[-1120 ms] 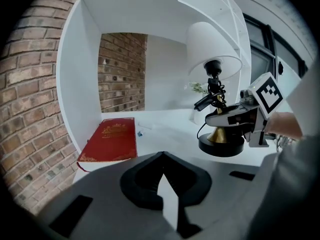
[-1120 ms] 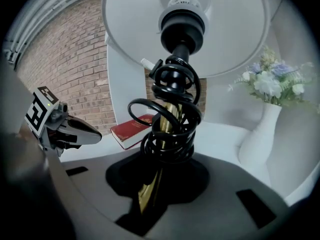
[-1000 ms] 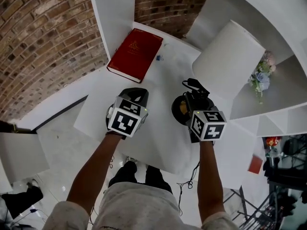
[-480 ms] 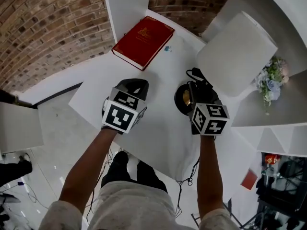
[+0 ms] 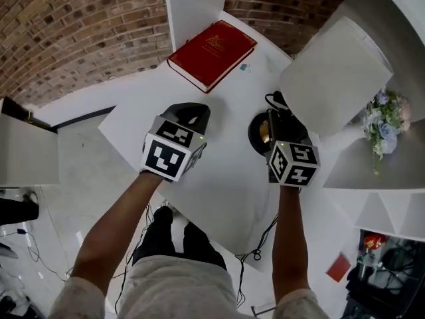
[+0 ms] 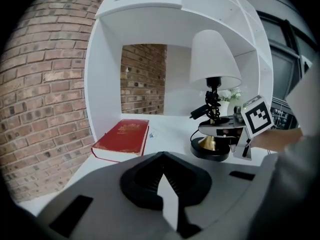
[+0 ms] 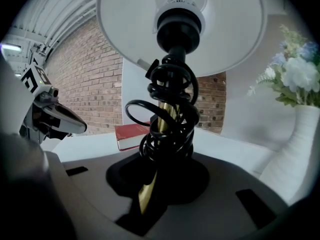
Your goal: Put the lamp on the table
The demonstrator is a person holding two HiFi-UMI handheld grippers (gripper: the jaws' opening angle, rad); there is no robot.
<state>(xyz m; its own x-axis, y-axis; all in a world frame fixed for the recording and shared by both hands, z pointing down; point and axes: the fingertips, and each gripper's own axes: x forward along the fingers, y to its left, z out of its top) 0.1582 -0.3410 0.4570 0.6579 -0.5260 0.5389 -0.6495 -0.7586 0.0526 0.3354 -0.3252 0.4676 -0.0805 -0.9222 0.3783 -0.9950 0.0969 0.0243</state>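
Note:
The lamp has a white shade, a brass stem with black cord coiled round it and a round black base. My right gripper is shut on the stem just above the base, and the stem shows between its jaws in the right gripper view. In the left gripper view the lamp stands upright with its base at the white table top; whether it rests there I cannot tell. My left gripper hovers over the table to the left, shut and empty.
A red book lies at the table's back, by the white shelf upright and brick wall. A white vase of flowers stands close on the right, on a shelf. The table's front edge runs near my legs.
The head view has swung, so the table and book sit higher and further right in it. Both grippers and the lamp keep about the same places on the table.

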